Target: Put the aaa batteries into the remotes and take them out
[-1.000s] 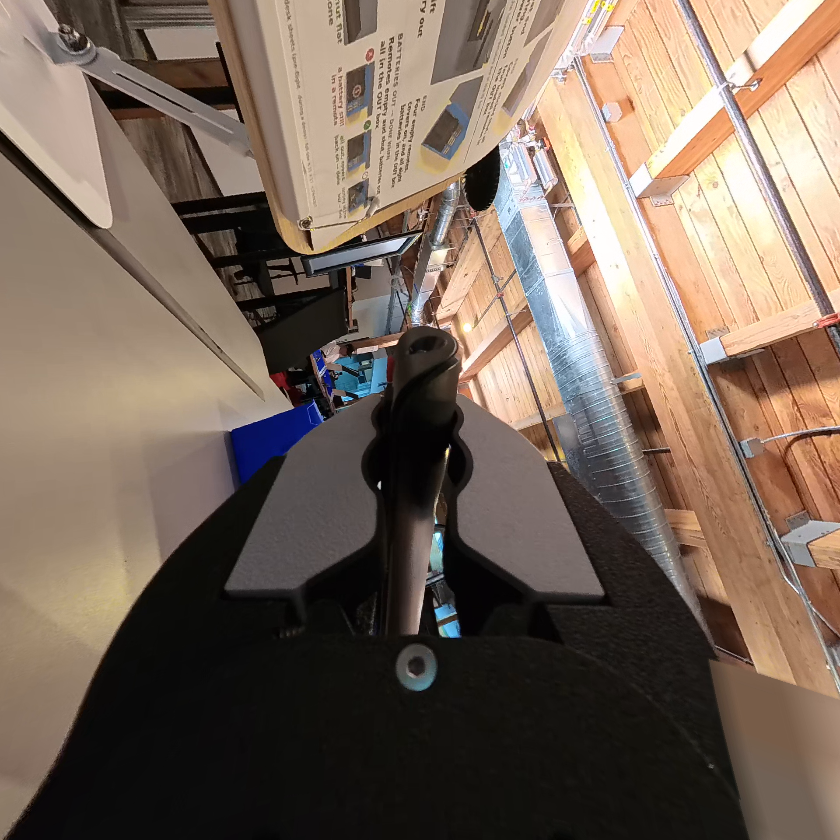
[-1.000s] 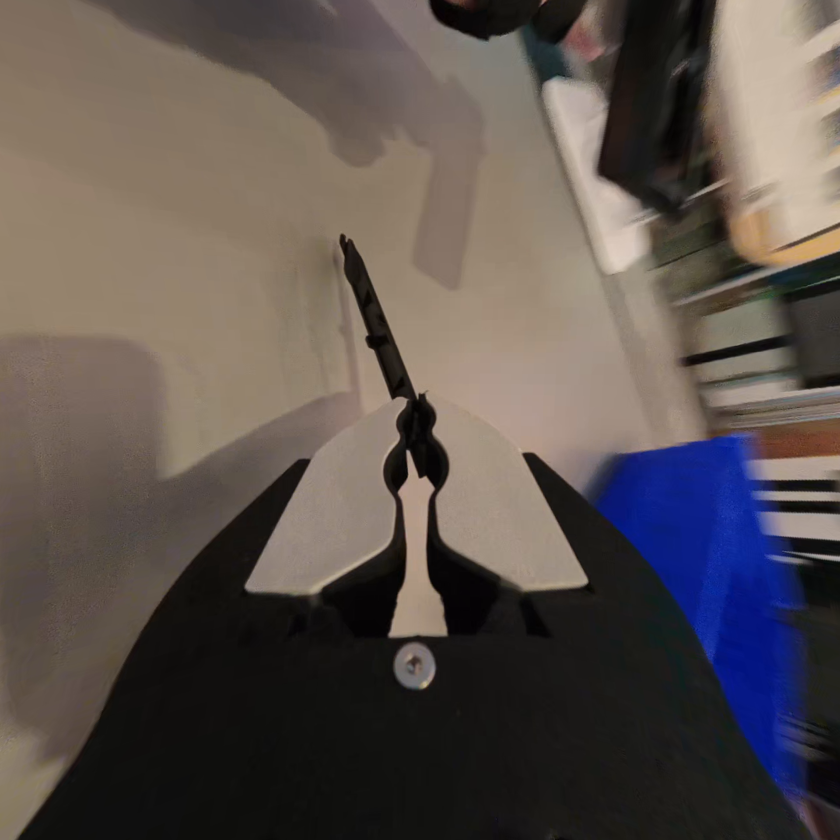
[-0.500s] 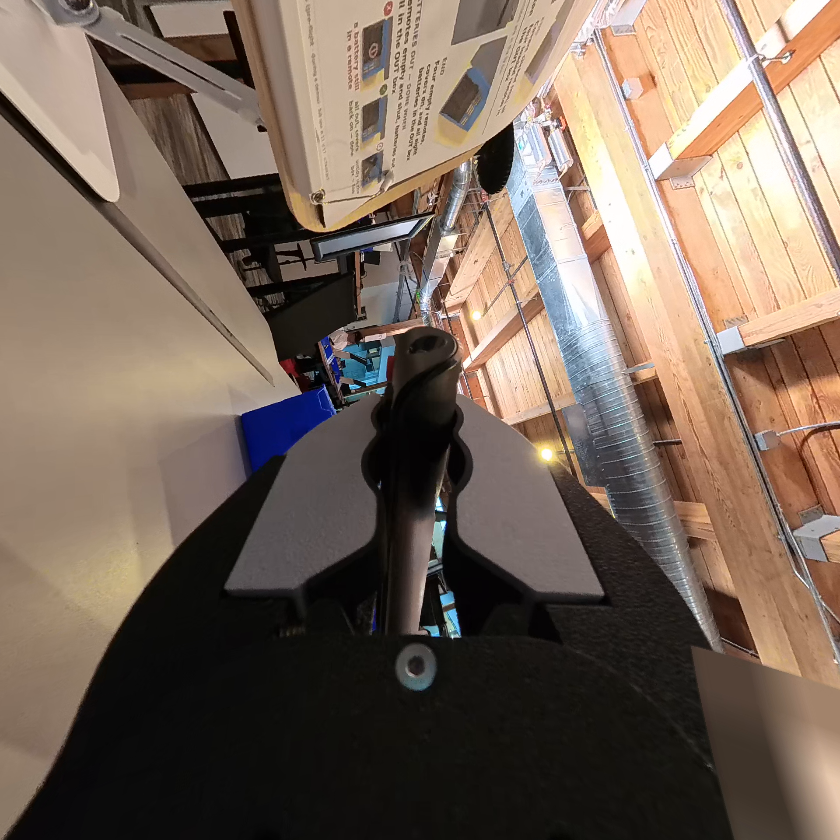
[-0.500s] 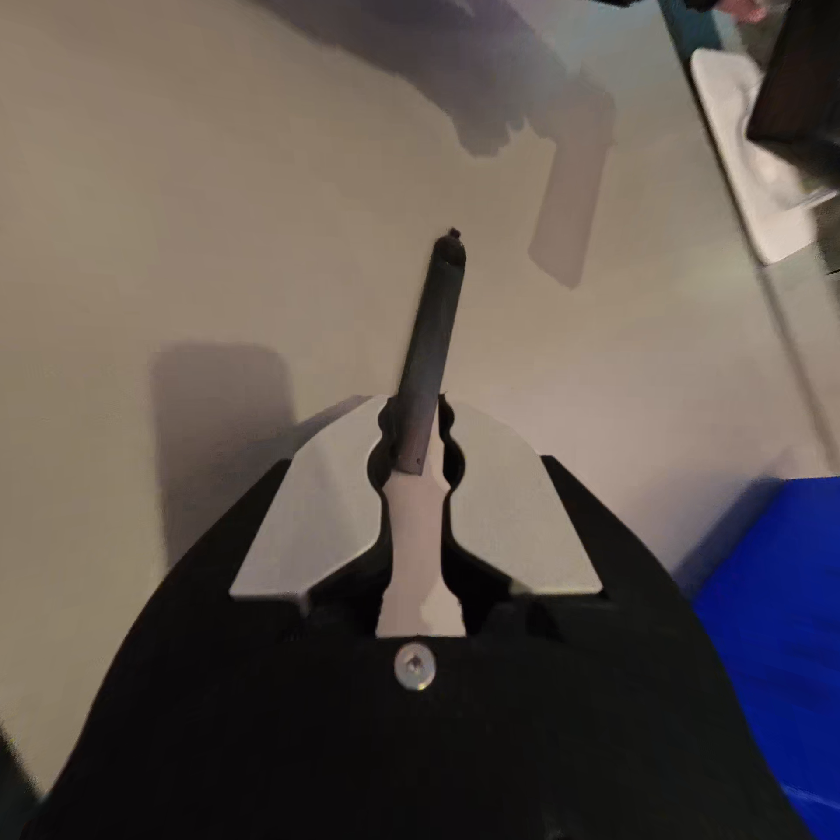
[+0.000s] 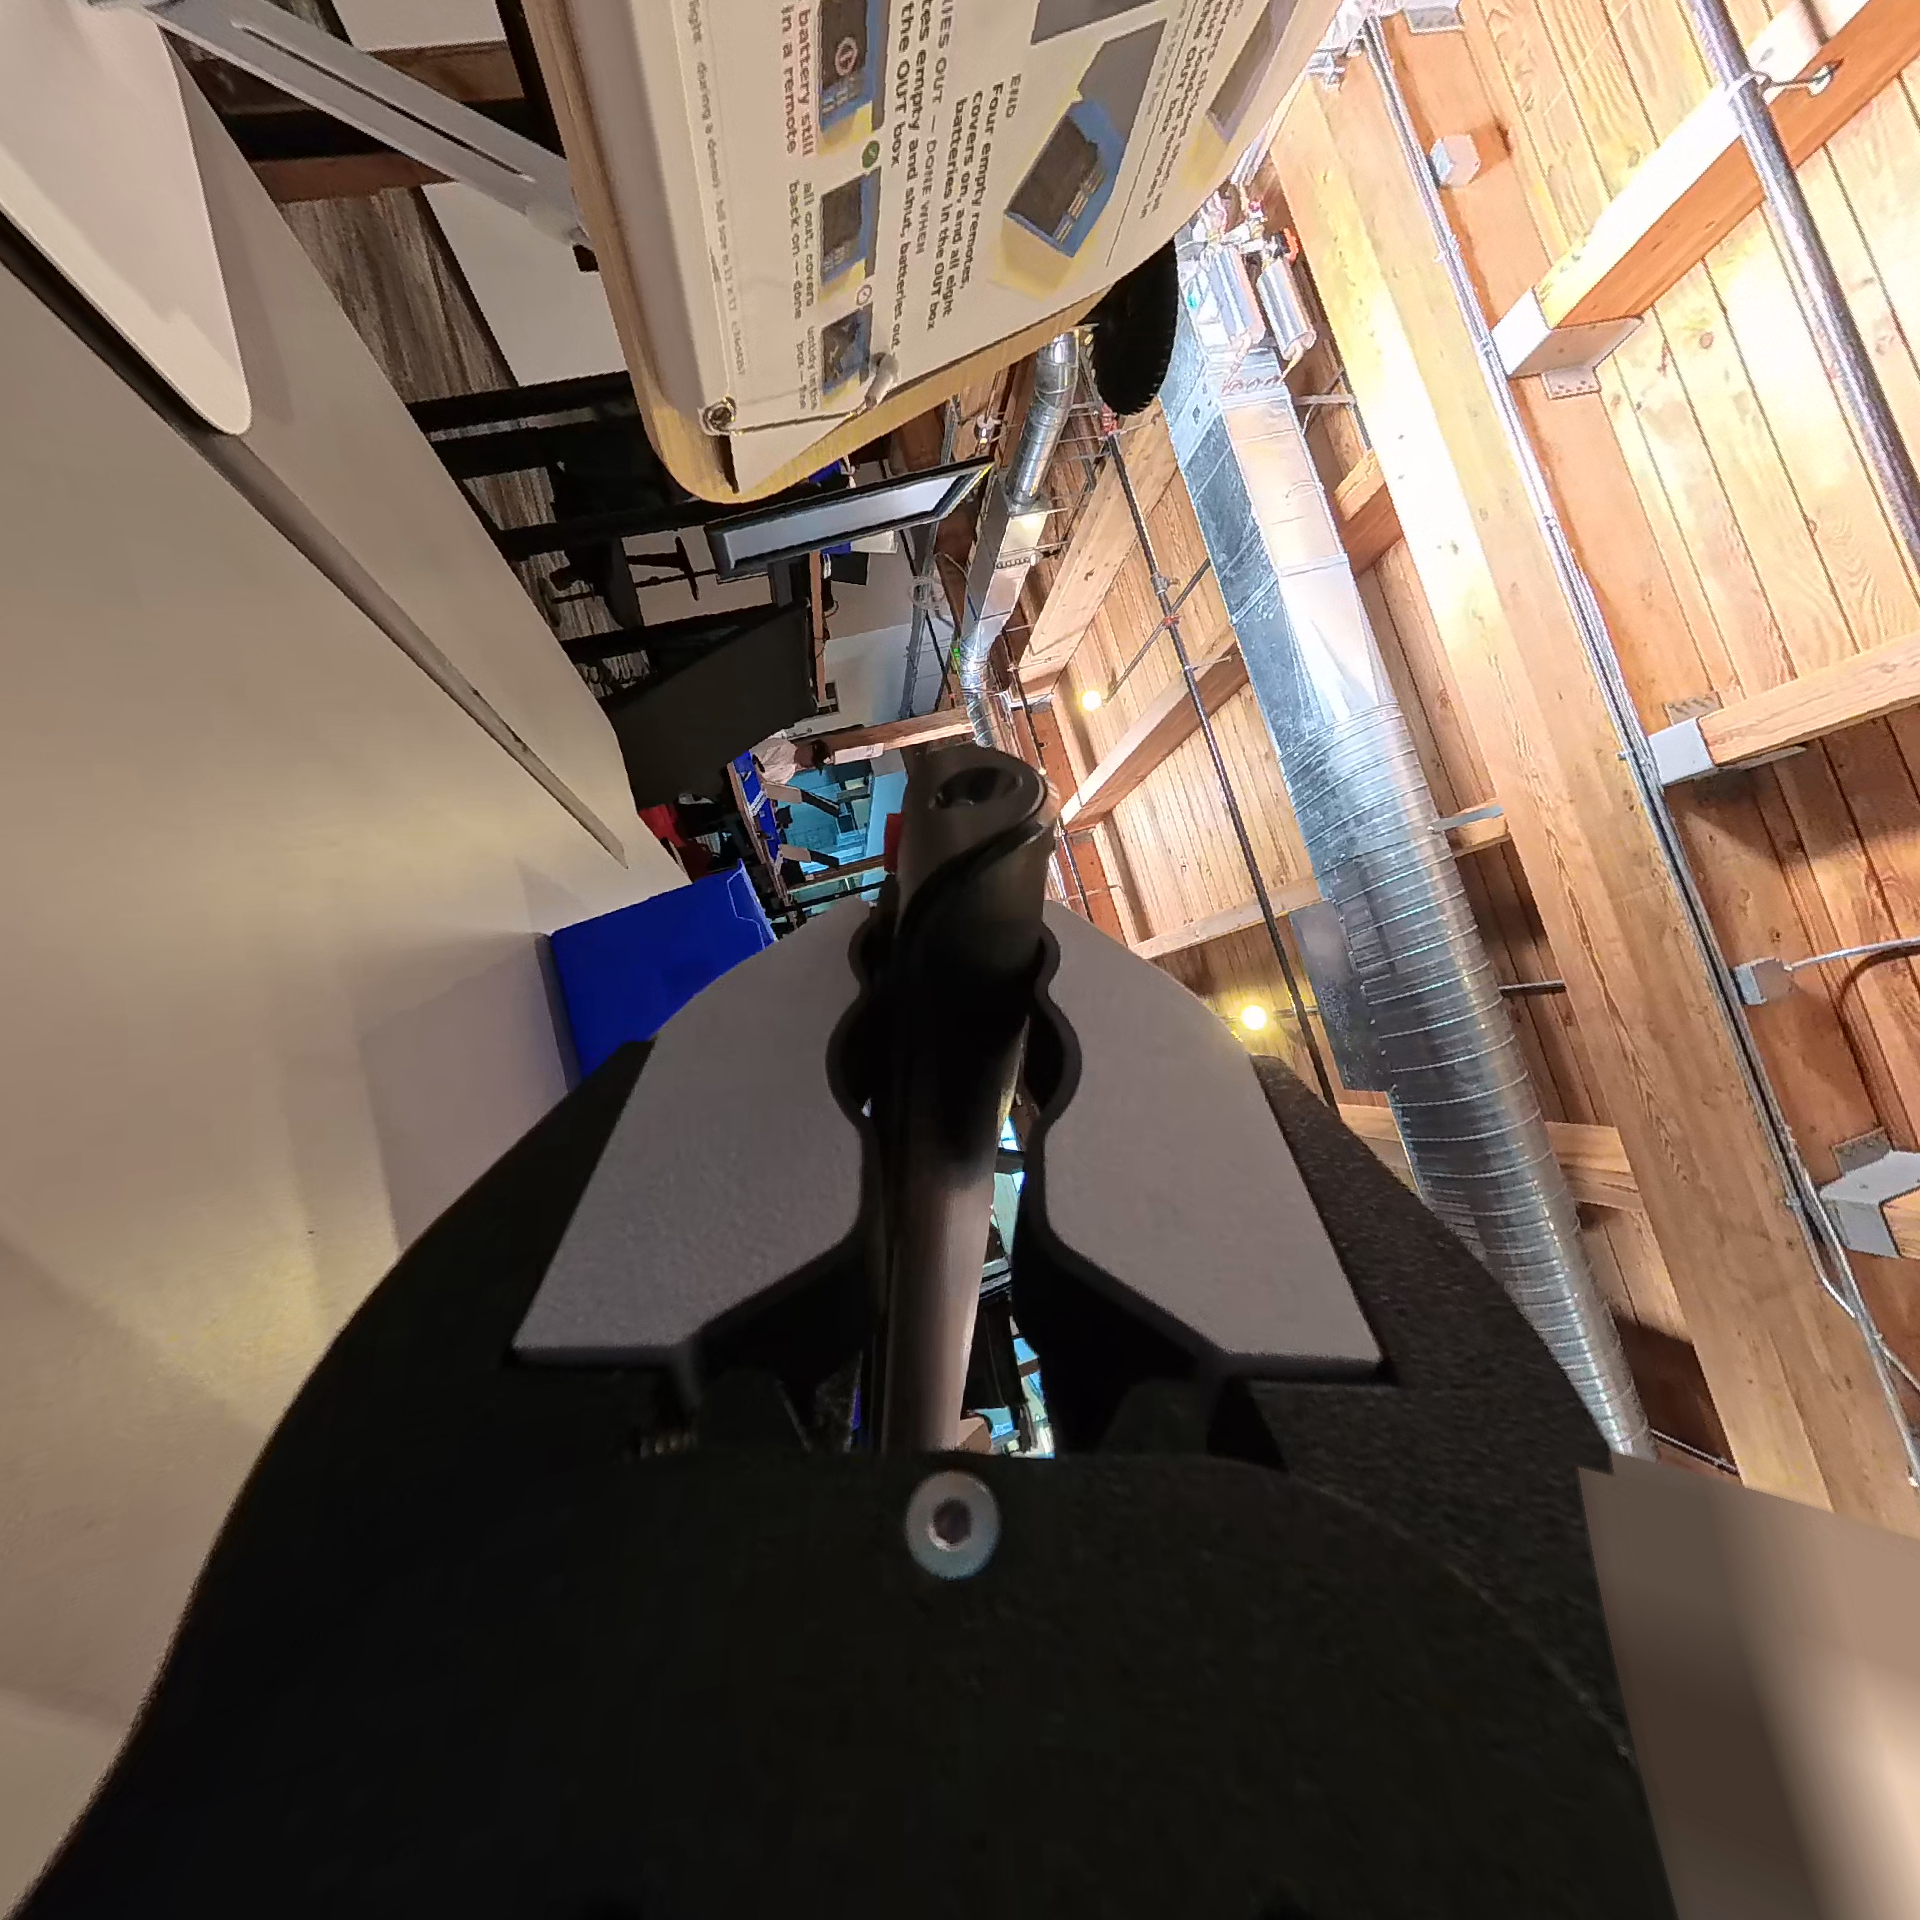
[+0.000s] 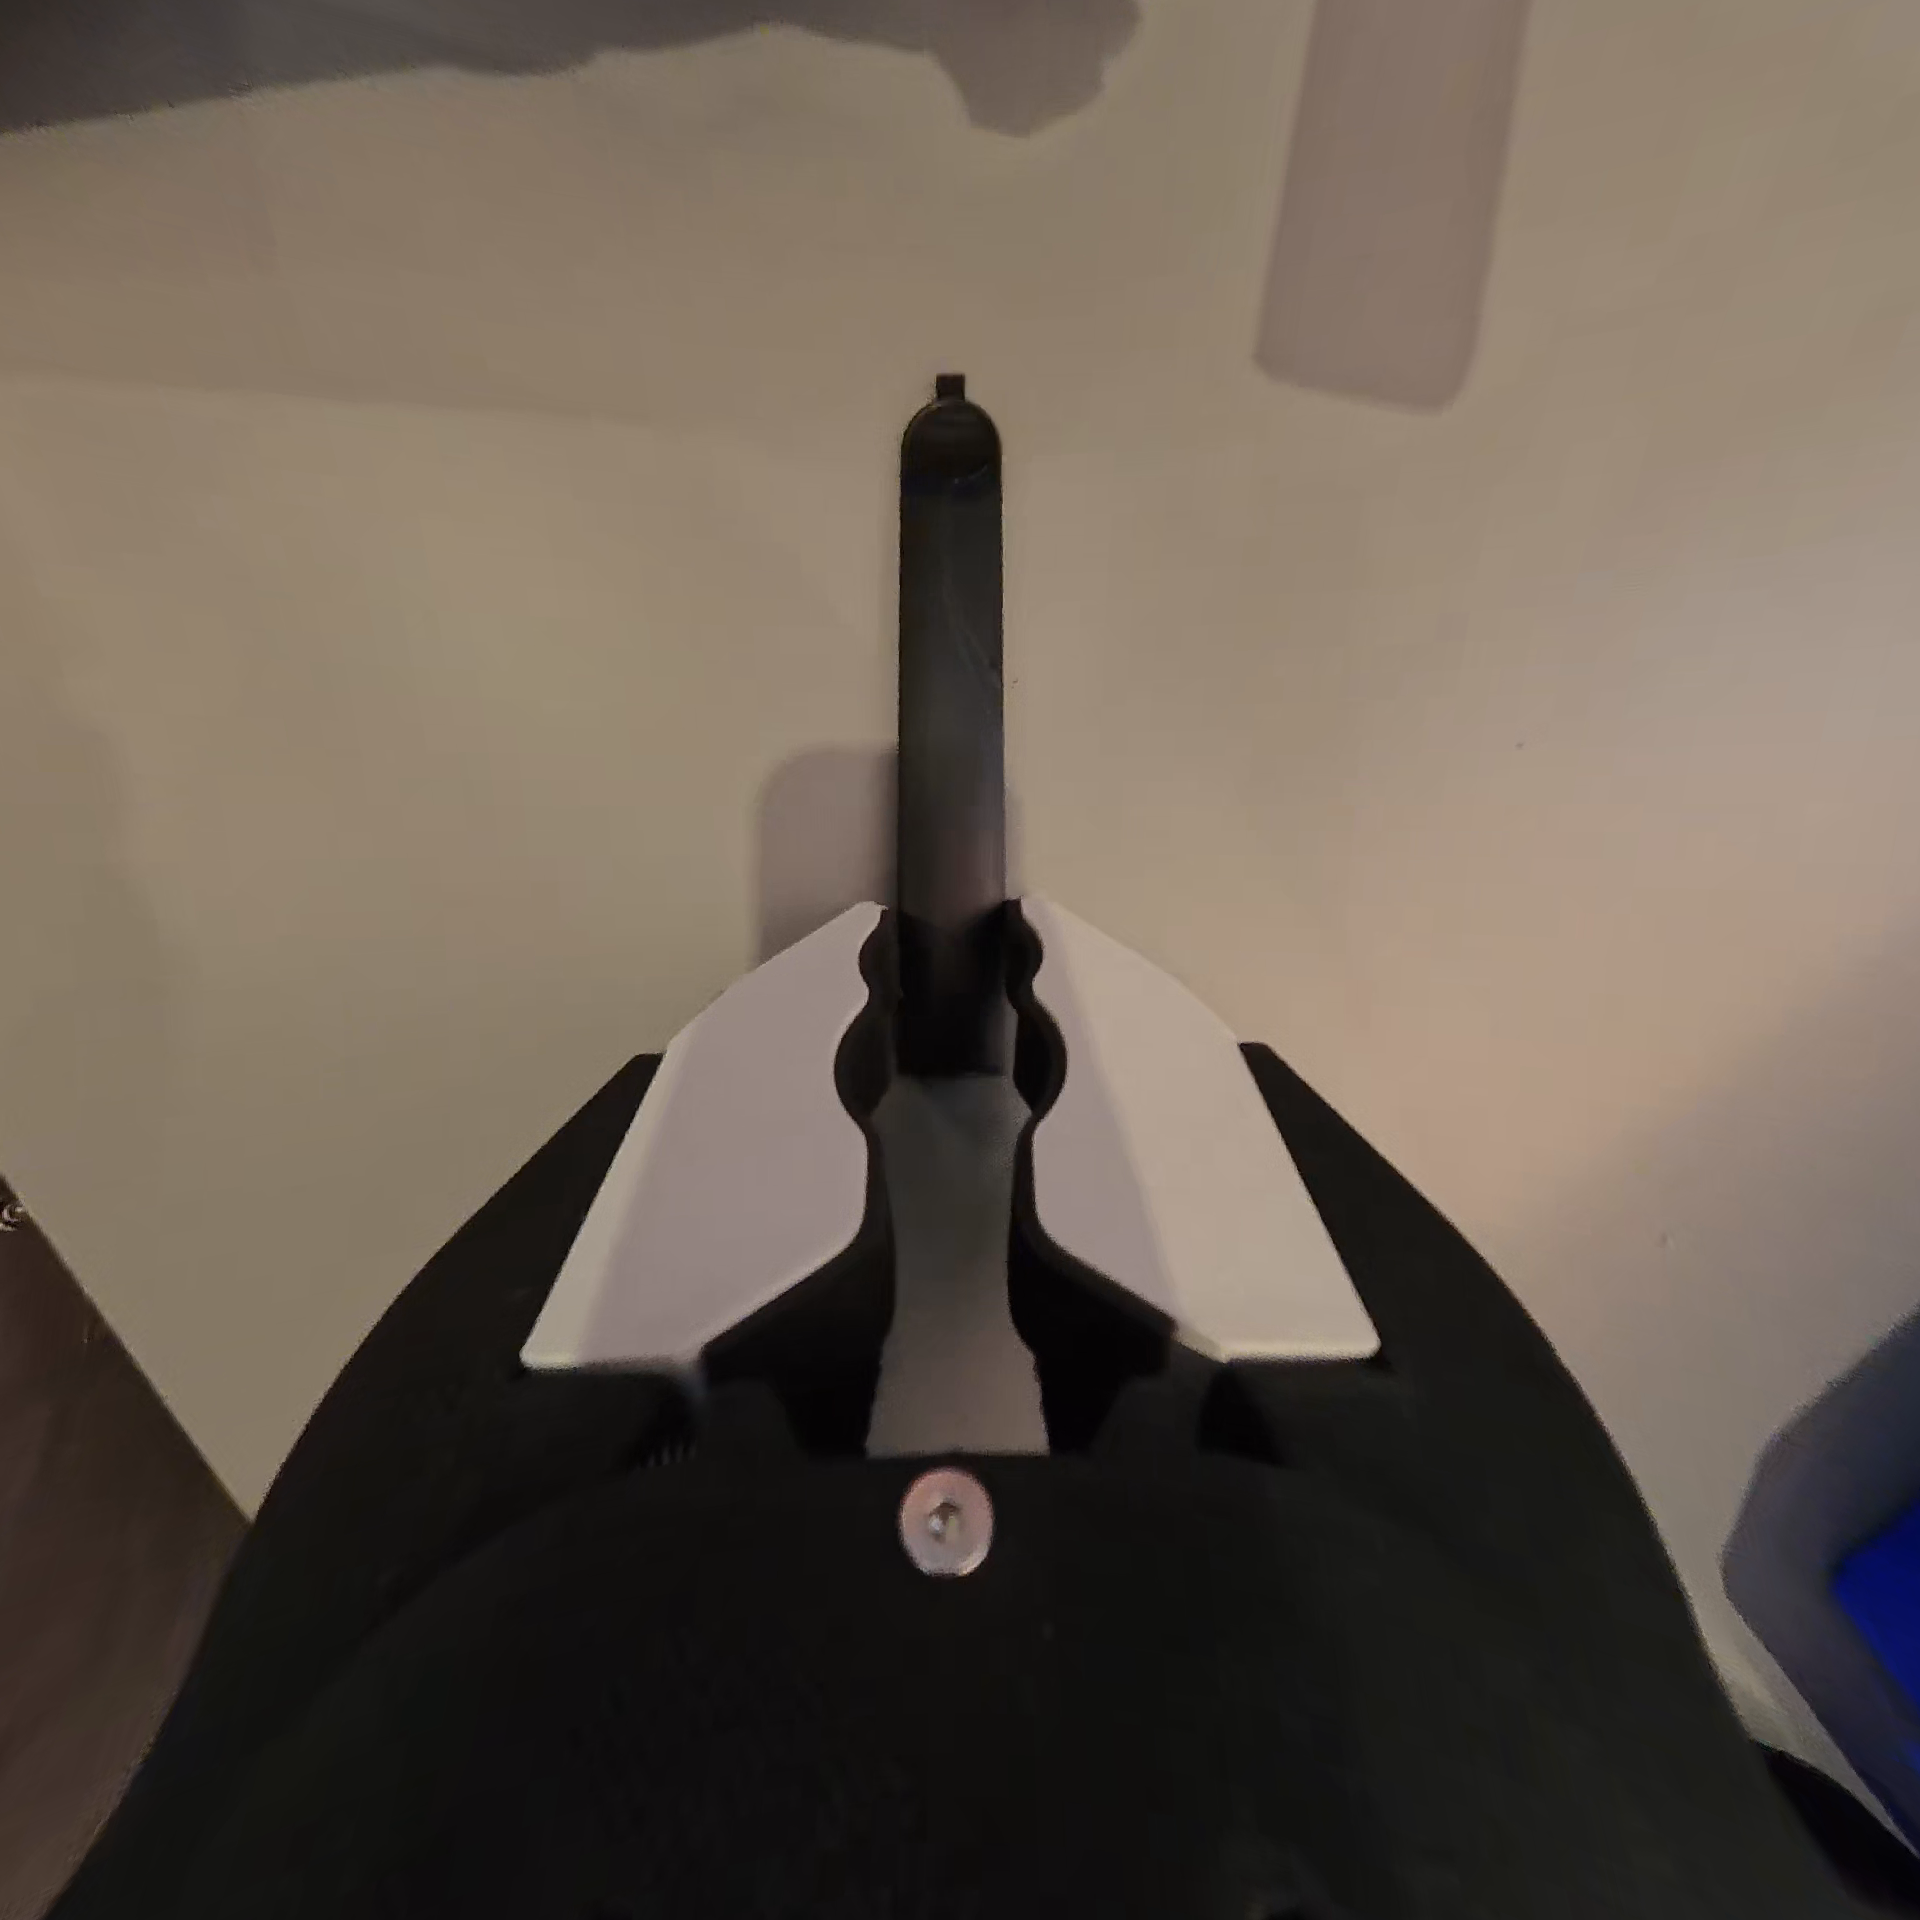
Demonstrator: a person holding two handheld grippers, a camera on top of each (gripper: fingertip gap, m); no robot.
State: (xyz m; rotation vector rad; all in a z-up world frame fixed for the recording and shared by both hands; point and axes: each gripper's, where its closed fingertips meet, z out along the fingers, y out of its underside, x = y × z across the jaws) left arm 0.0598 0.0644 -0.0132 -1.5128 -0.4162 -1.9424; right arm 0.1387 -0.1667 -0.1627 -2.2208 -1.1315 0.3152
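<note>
My left gripper (image 5: 951, 935) is shut on a black remote (image 5: 966, 831), held lengthwise between the jaws with its end pointing away from the camera. This view is rolled sideways, with the beige table (image 5: 208, 935) on the left. My right gripper (image 6: 951, 914) is shut on a long, thin black battery cover (image 6: 951, 675) with a small tab at its far tip. It holds the cover over the beige table (image 6: 416, 727). No batteries are in view.
A blue bin stands on the table, shown in the left wrist view (image 5: 655, 961) and at the lower right of the right wrist view (image 6: 1849, 1621). An instruction board (image 5: 883, 208) on a white stand base (image 5: 114, 239) stands beyond. The table edge and dark floor (image 6: 73, 1403) are at the lower left.
My right gripper has swung across the table with the cover, which now points straight ahead. The blue bin has slid to the lower right corner. The left gripper has shifted only slightly.
</note>
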